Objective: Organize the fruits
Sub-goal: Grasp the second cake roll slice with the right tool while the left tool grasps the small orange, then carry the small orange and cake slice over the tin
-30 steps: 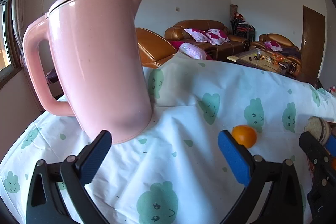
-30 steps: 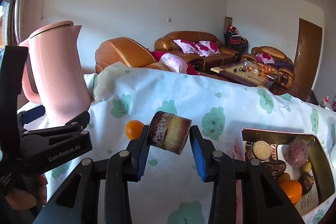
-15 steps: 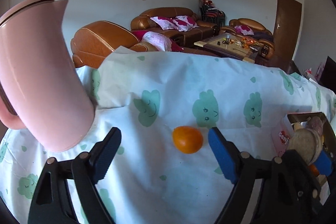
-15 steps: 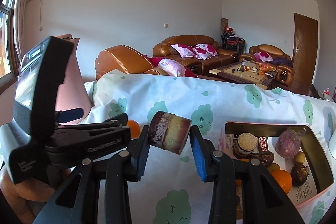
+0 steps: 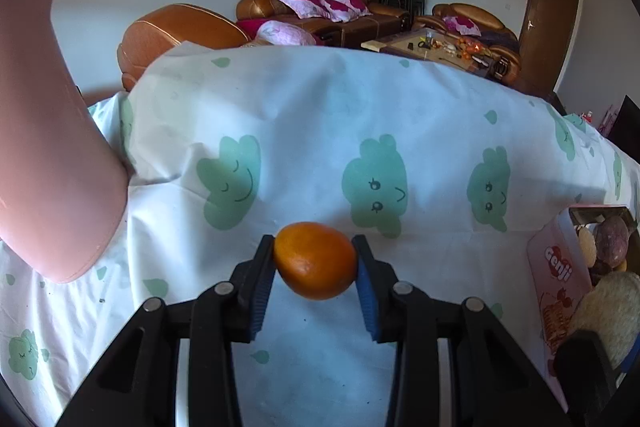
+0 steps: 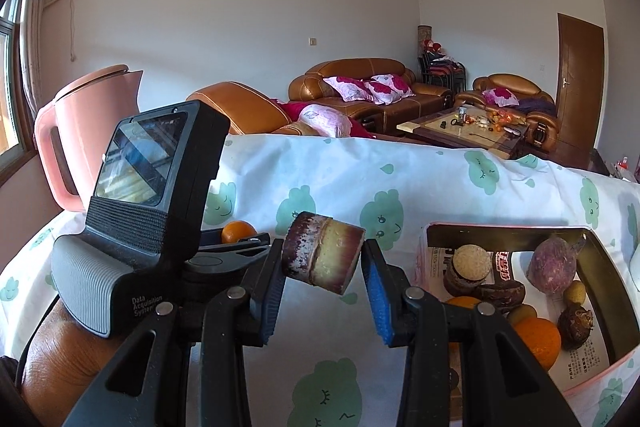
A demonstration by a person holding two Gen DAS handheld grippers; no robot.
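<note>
Fruits inside pink box

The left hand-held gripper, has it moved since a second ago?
Yes. The left hand-held gripper swung right, away from the pink kettle now at the left wrist view's left edge, and closed on the orange on the tablecloth.

bright daylight enters from the window left of the grippers, casting soft shadows on the tablecloth. strong fisheye bending and dark vignetting at the edges; the nearby pink kettle looks slightly soft.
</note>
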